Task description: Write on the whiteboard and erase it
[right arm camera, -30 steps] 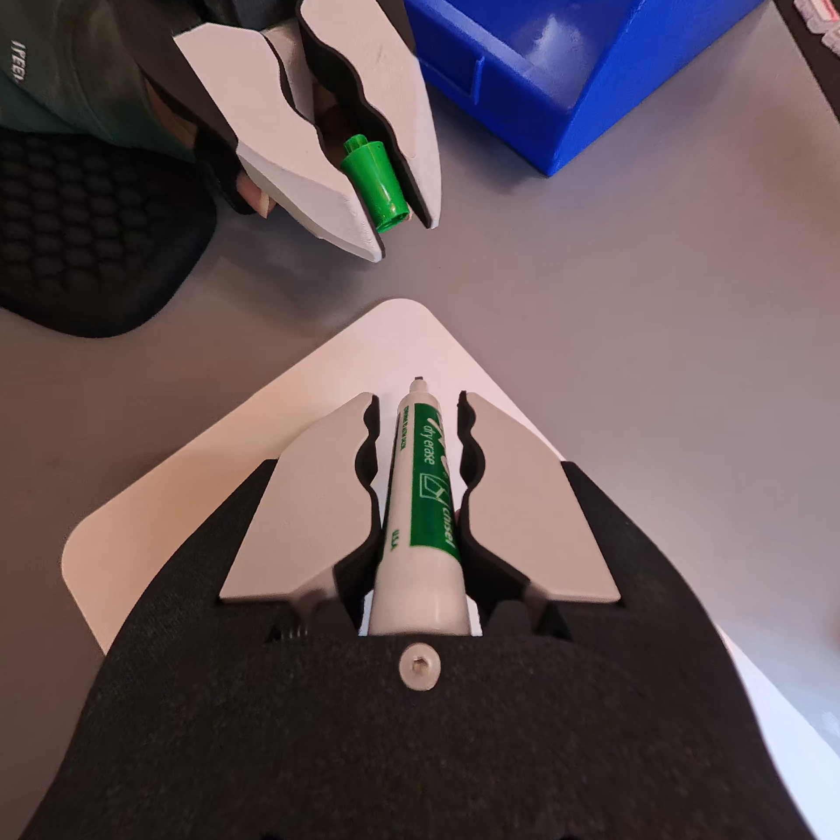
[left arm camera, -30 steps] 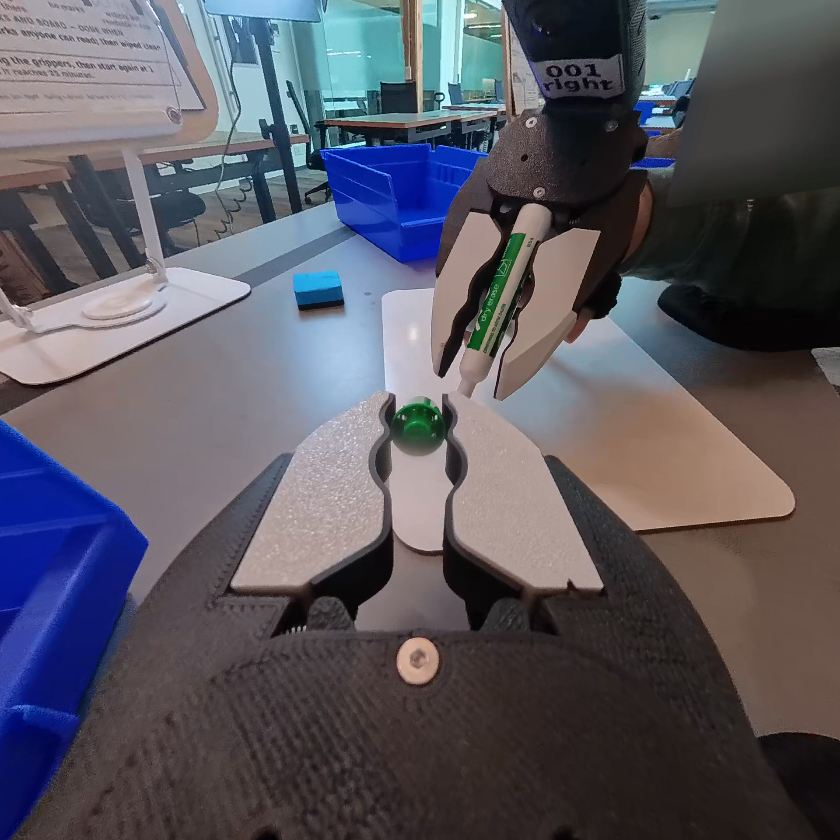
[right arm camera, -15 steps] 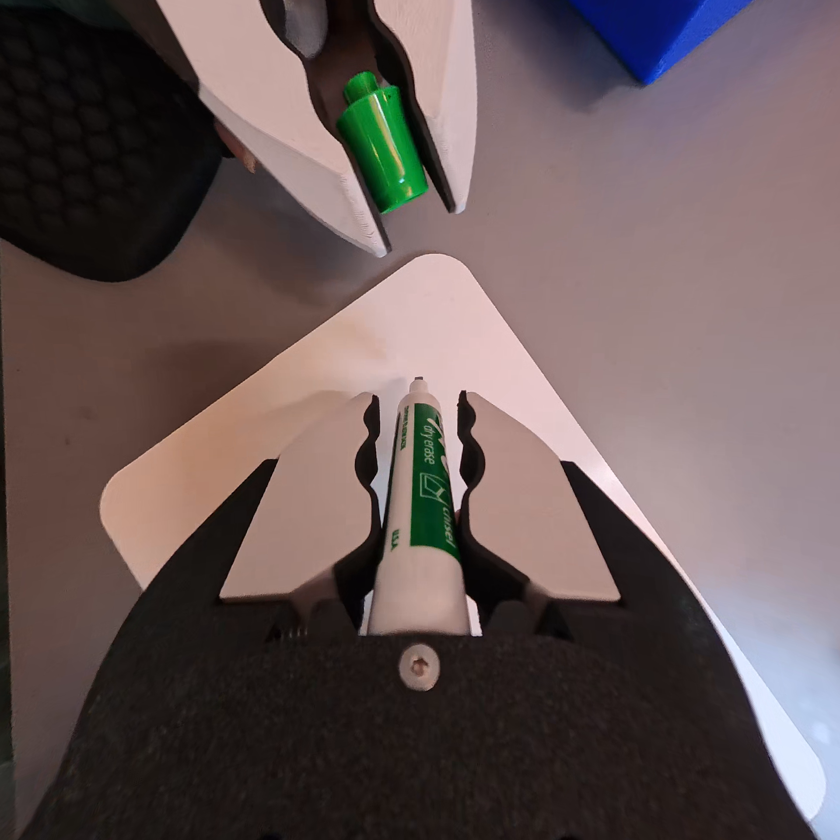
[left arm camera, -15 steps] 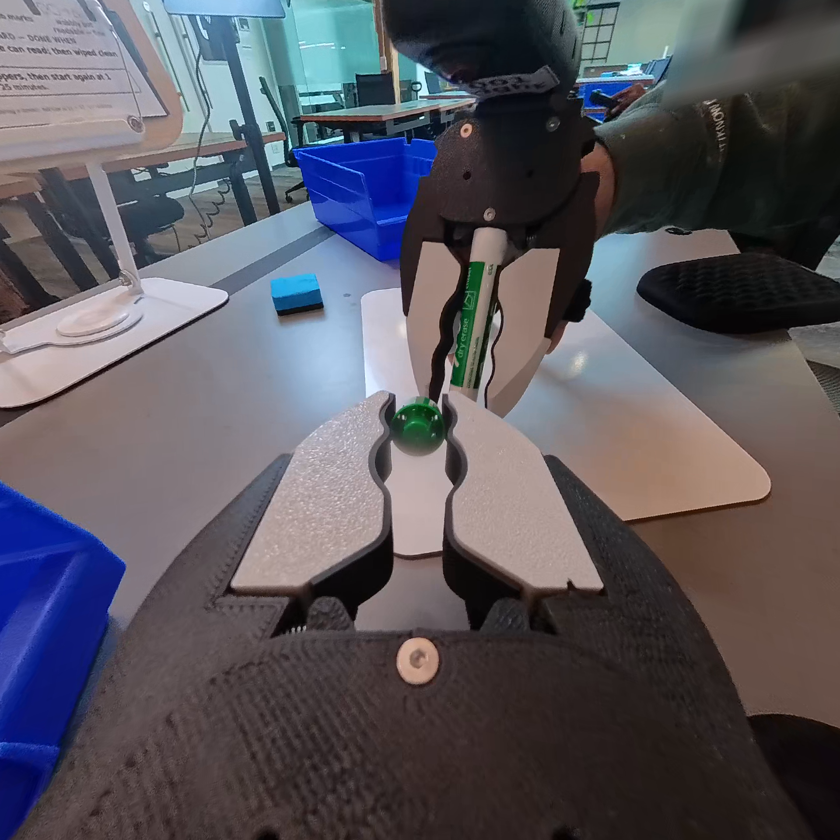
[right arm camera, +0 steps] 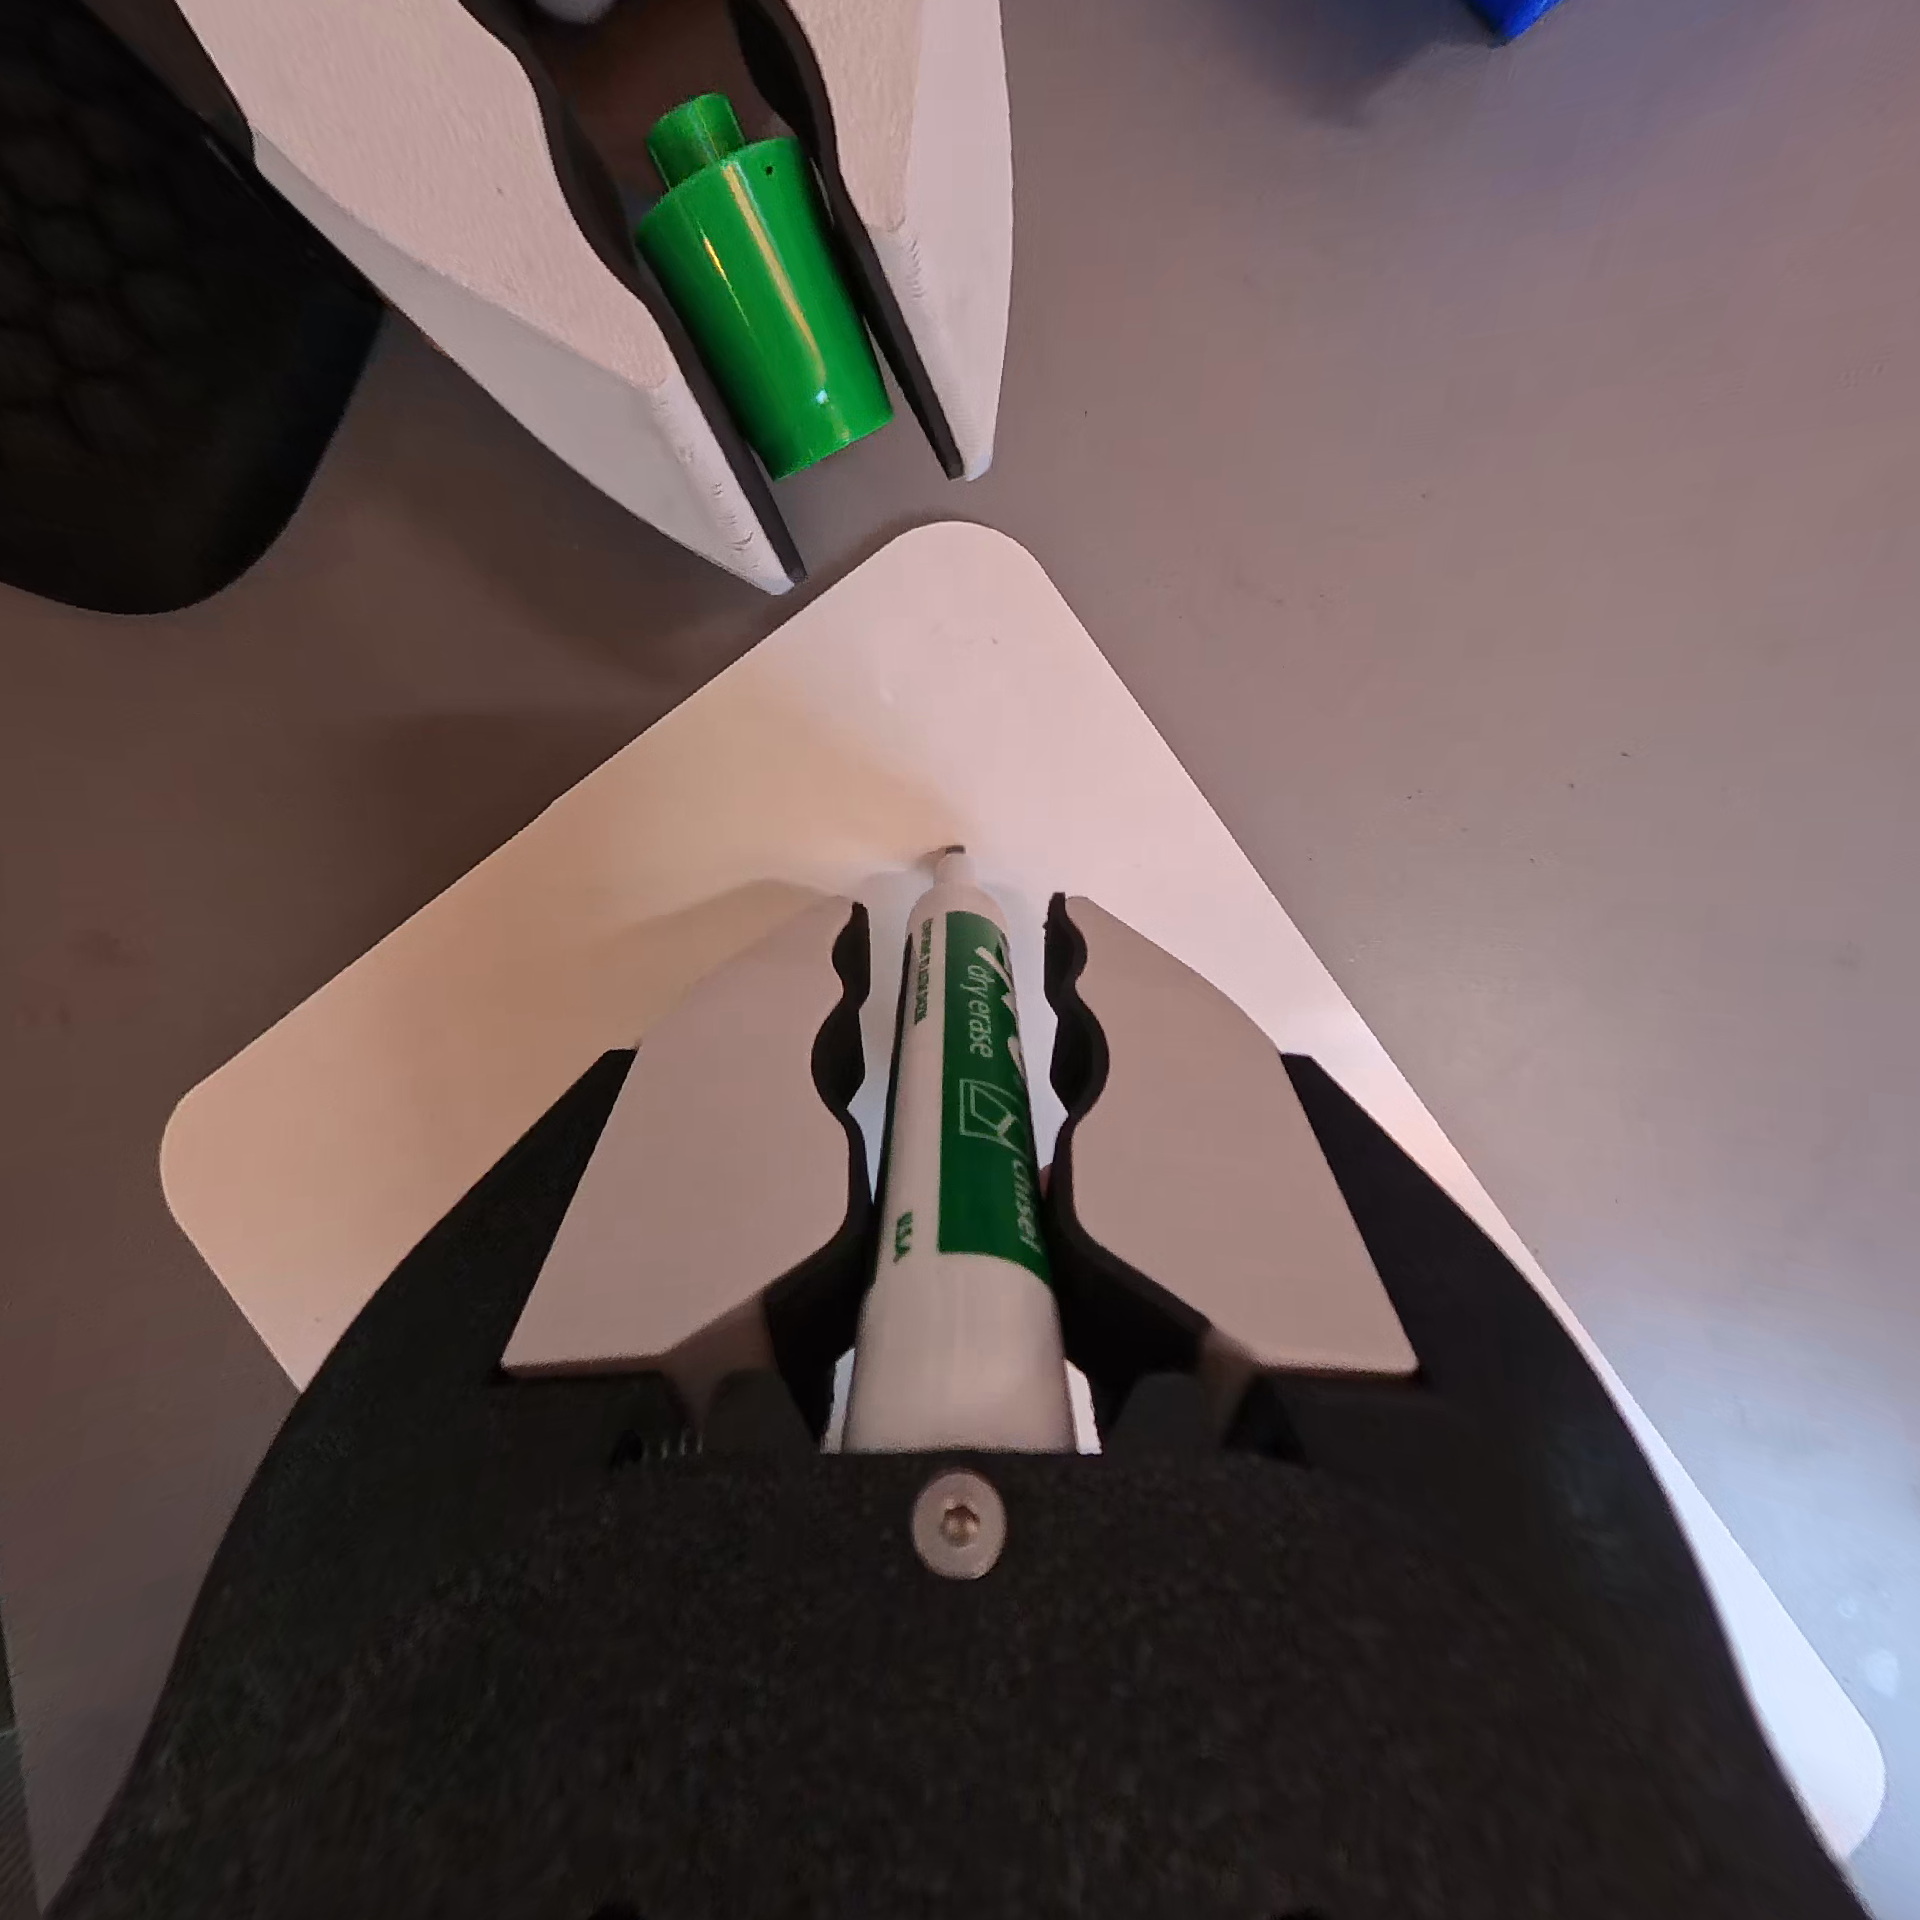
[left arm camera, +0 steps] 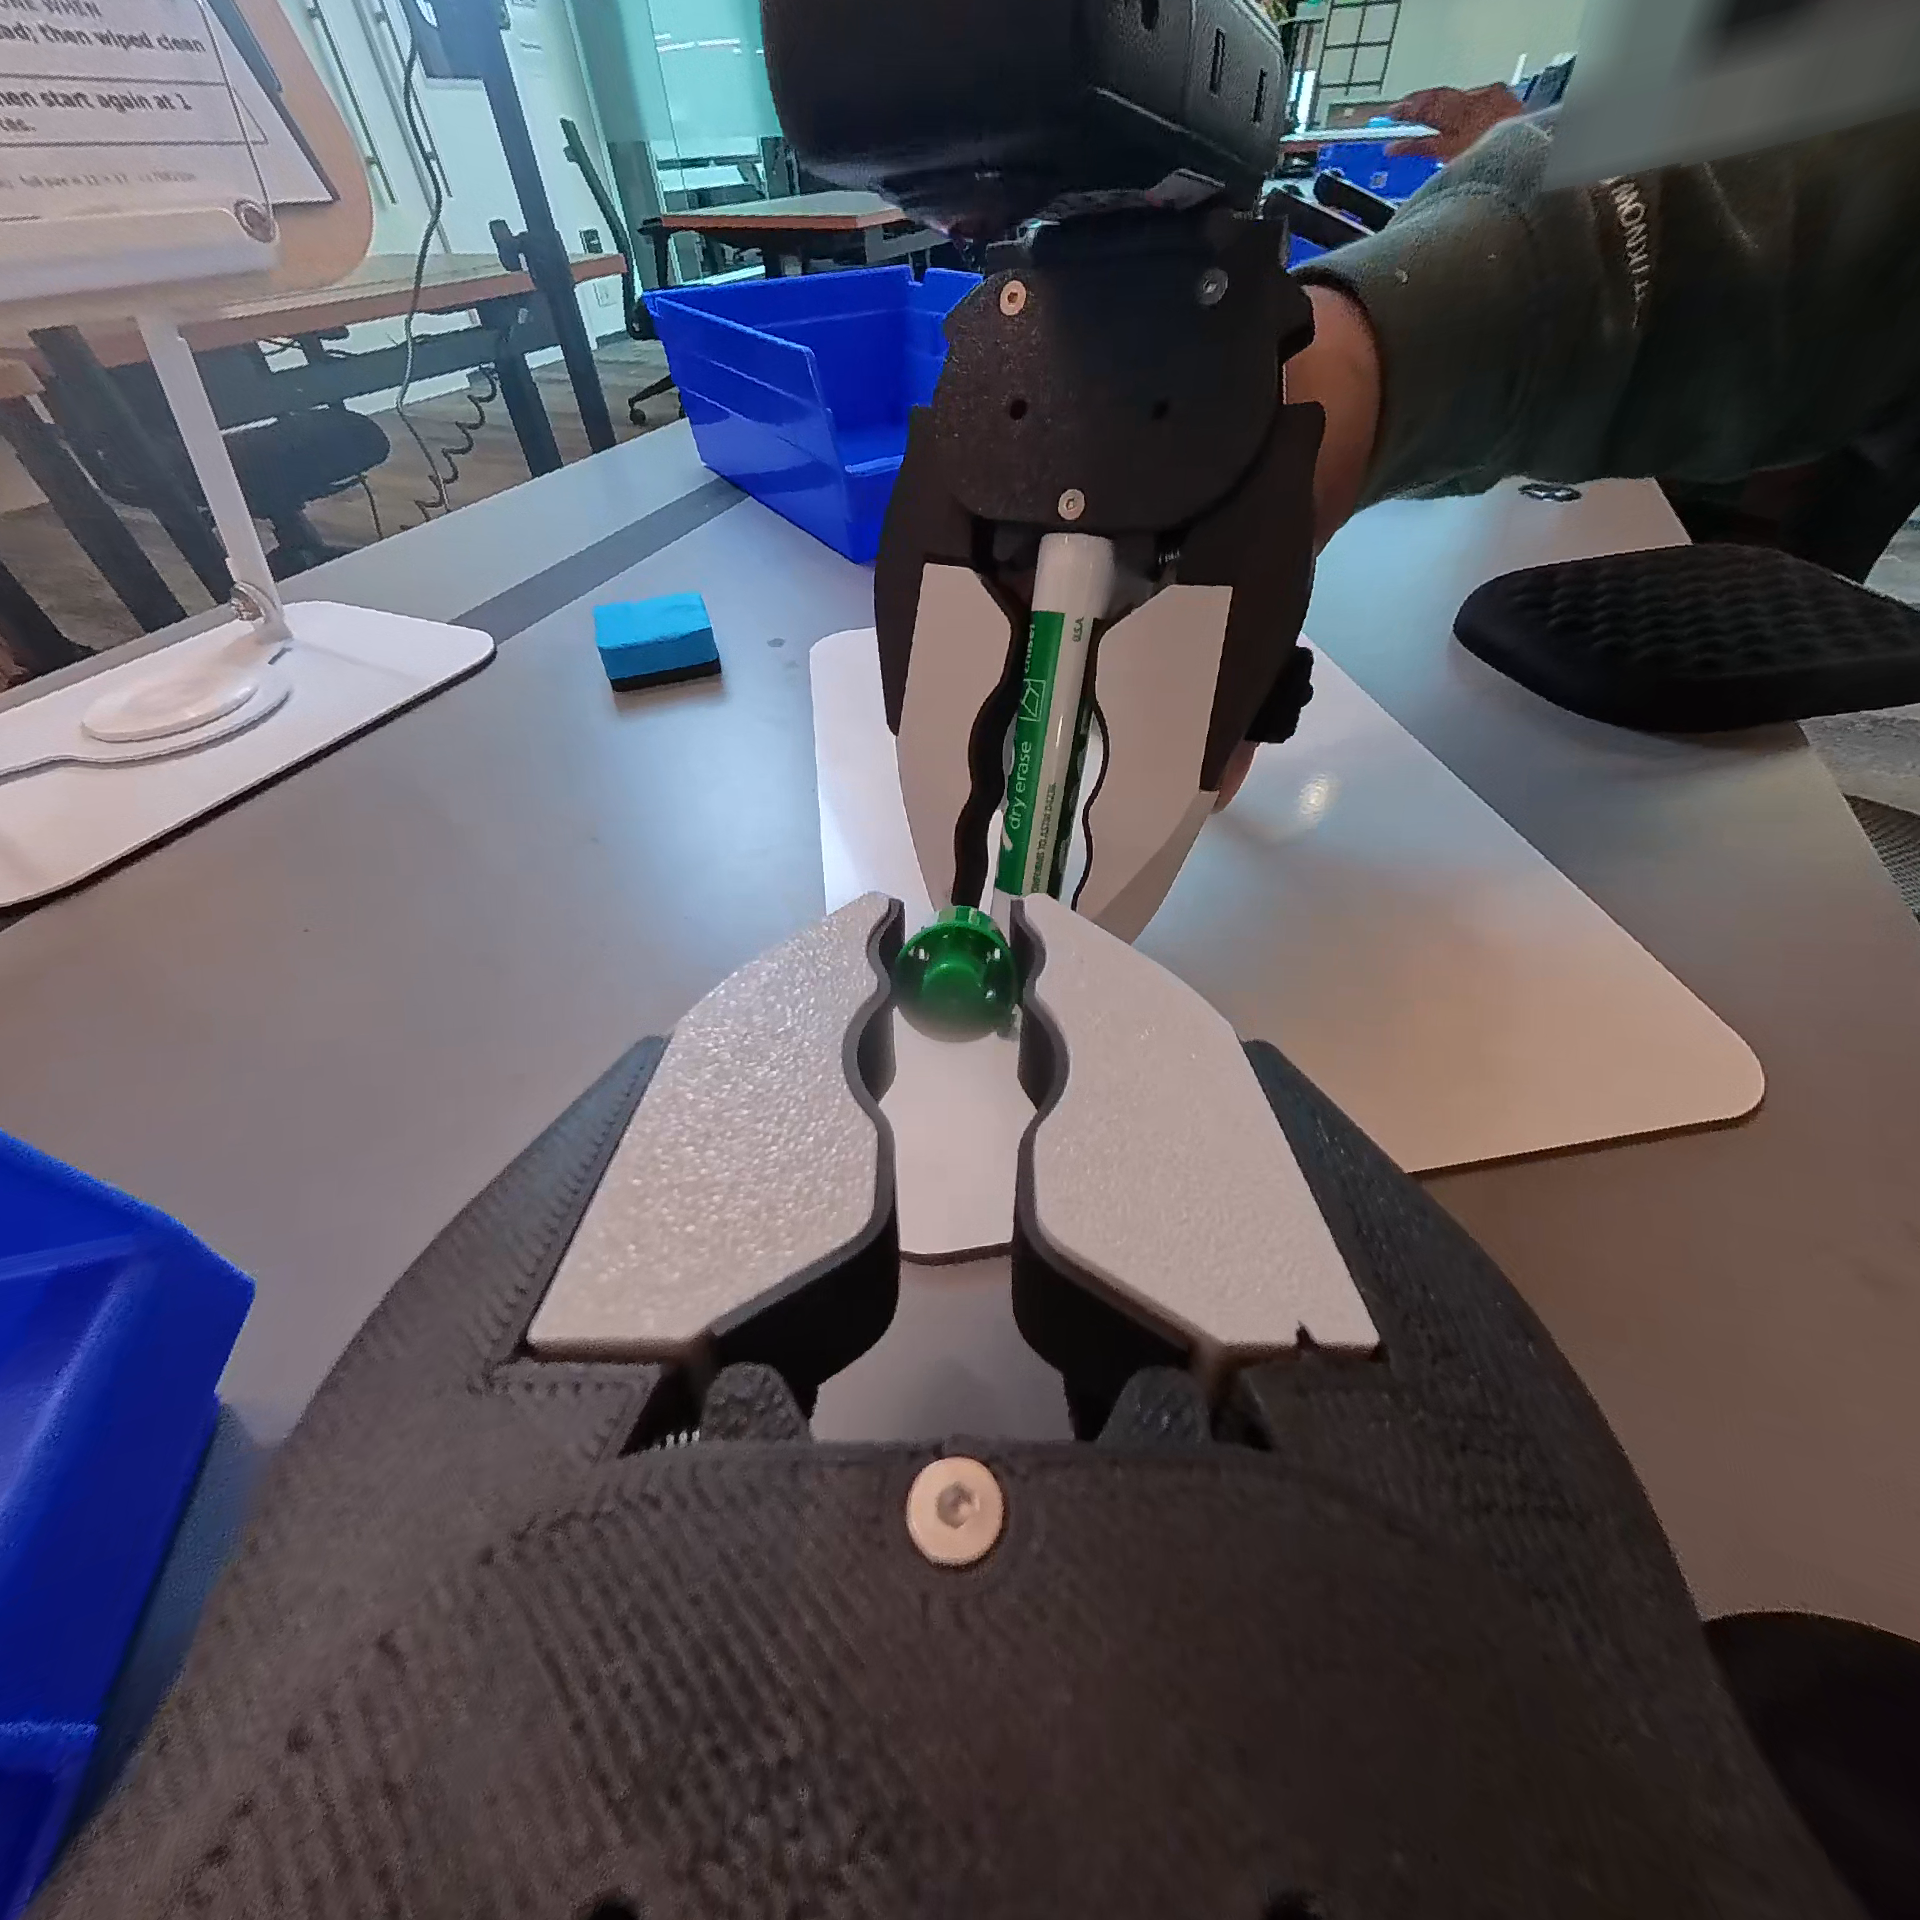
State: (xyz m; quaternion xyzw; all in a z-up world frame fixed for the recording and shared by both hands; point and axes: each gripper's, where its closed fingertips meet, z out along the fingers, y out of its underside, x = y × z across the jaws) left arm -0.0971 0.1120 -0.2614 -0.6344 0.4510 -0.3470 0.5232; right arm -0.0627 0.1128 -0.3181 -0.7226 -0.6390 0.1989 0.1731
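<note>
Left gripper (left arm camera: 956, 920): jaws pinching the green marker cap (left arm camera: 954, 982) at the tips, cap's closed end toward the camera; in the right wrist view the same cap (right arm camera: 764, 312) sits tilted between those jaws, open end down toward the board. Cap hangs over the near corner of the whiteboard (left arm camera: 1455, 997), which lies flat on the grey table (left arm camera: 468, 935). Right gripper (right arm camera: 954, 904): jaws clamped on the barrel of the green-and-white dry-erase marker (right arm camera: 977, 1122), uncapped, held lengthwise along the fingers with the tip past the fingertips. Marker tip at or just above the board surface near that corner; contact cannot be told. From the left wrist view the right gripper (left arm camera: 1039, 904) points steeply down, just beyond the cap, marker (left arm camera: 1039, 748) visible between its jaws. Board surface seen is white, unmarked. Farther back left: blue eraser (left arm camera: 655, 639) on the table, apart from the board. Beyond it, a blue bin (left arm camera: 790, 395); far left, a white stand (left arm camera: 208, 675).
</note>
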